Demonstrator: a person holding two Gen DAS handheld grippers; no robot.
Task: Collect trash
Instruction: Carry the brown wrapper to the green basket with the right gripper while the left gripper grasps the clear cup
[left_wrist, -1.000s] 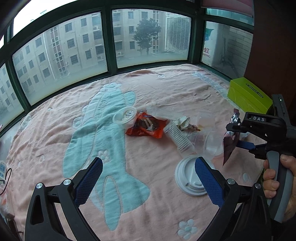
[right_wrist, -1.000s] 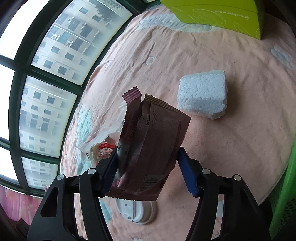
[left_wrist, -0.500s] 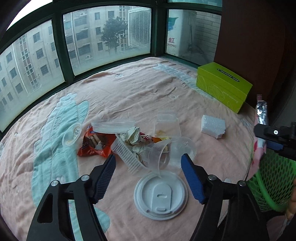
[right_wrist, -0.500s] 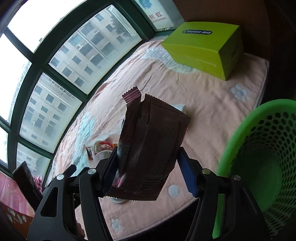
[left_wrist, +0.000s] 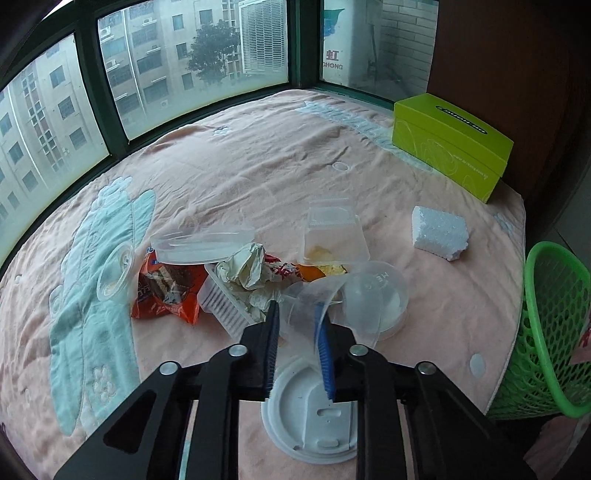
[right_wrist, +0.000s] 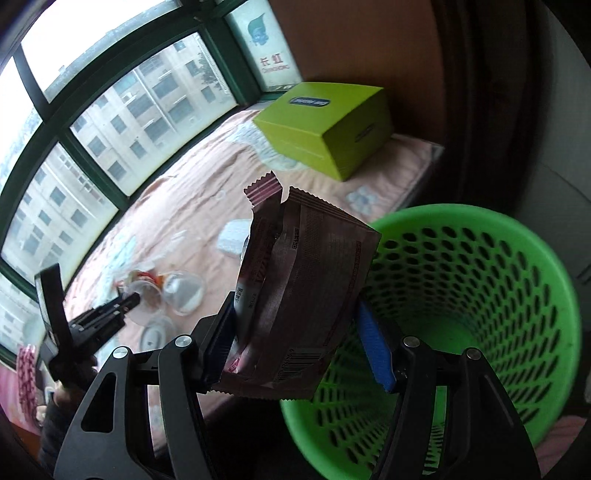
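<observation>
Since the earlier frames, left tool has narrowed from a wide spread to a close pinch on the thin wall of a clear plastic cup, and the right tool has swung over the green mesh basket. The brown snack wrapper stands upright between the right tool's fingers, which press its lower part from both sides; its base overlaps the basket rim in this view, and whether it hangs inside or only in front of the opening cannot be told. The wrapper hides much of the blanket behind it. In the left wrist view the basket is cut off at the right edge, beside the bed. A white cup lid lies under the left tool, partly covered by its fingers. Beyond the pinched cup lie a clear dome lid, a crumpled paper wad, an orange snack bag partly buried under a clear tray lid, and a clear rectangular container. A foam block and a green tissue box sit well apart on the pink blanket.
</observation>
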